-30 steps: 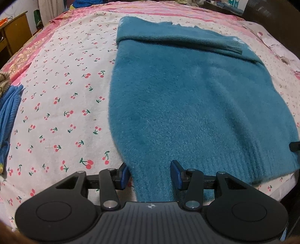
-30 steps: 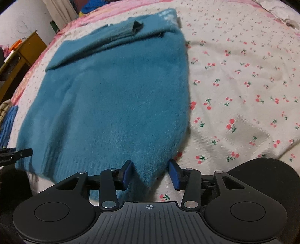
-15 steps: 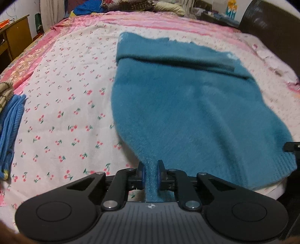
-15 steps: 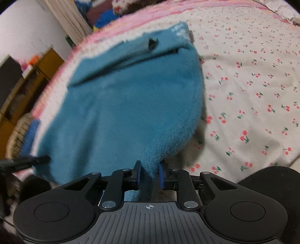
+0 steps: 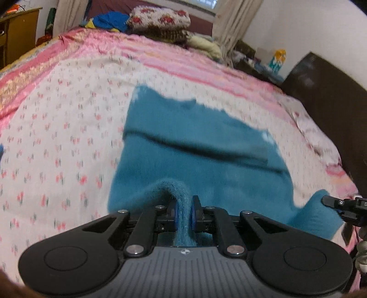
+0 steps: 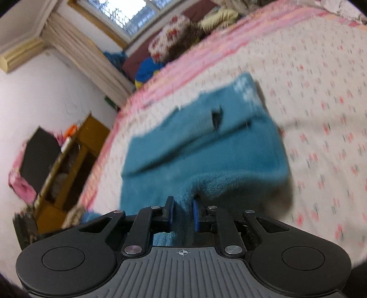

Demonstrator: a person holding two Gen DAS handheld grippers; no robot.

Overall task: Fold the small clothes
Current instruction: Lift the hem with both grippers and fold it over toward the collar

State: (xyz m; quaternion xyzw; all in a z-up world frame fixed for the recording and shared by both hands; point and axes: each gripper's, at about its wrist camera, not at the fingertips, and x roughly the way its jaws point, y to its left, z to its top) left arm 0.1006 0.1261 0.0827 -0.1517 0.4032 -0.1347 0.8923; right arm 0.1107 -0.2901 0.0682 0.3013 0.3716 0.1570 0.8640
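Note:
A fluffy teal sweater lies on the cherry-print bed sheet, one sleeve folded across its far part. My left gripper is shut on the sweater's near hem at the left corner, which is lifted off the sheet in a hump. In the right wrist view the sweater rises from the sheet to my right gripper. Its jaws are closing with the hem's right corner pinched between the blue pads. The right gripper's tip also shows at the right edge of the left wrist view.
Folded blankets and a blue cloth are piled at the far end of the bed. A dark headboard runs along the right side. A wooden cabinet stands against the wall on the left.
Both grippers closed on the sweater's near hem corners and rose, lifting the hem off the sheet. Both views tilted up, bringing the far end of the room into sight.

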